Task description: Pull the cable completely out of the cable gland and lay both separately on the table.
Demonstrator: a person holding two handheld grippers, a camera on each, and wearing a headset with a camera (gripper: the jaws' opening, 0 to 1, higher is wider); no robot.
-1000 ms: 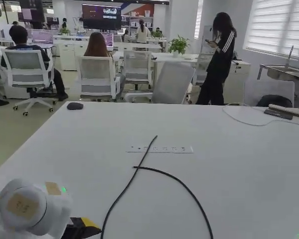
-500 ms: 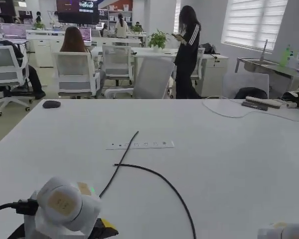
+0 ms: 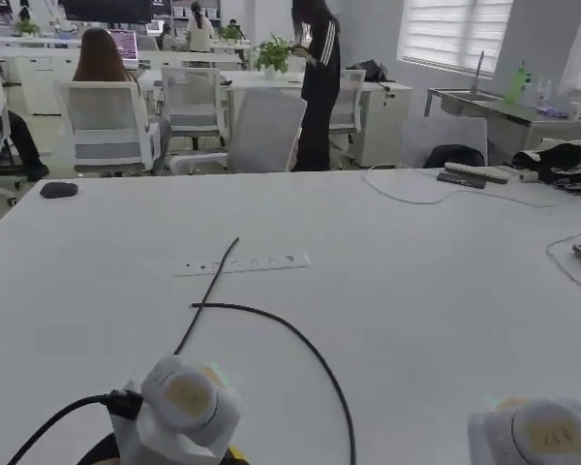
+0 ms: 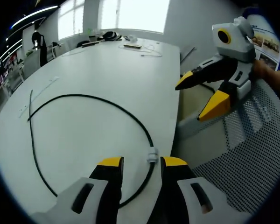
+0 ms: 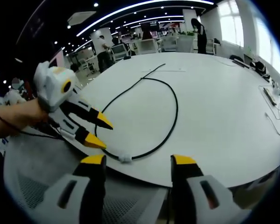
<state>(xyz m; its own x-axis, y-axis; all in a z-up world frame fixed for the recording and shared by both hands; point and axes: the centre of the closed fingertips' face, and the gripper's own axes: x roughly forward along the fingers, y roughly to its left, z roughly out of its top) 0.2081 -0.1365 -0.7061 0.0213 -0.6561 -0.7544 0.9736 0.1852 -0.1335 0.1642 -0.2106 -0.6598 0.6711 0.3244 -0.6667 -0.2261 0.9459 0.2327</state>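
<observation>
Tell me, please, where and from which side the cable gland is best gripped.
Grip the white cable gland across its short body, jaws square to the black cable threaded through it. It lies flat near the table edge closest to you, so I'd bring the open left claw in low from that edge; the gland sits just ahead of its jaws.

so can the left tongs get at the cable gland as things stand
Probably yes: the left tongs are open and the white cable gland lies just ahead of their jaws near the edge of the table, nothing between. The right tongs hang clear to the side.
</observation>
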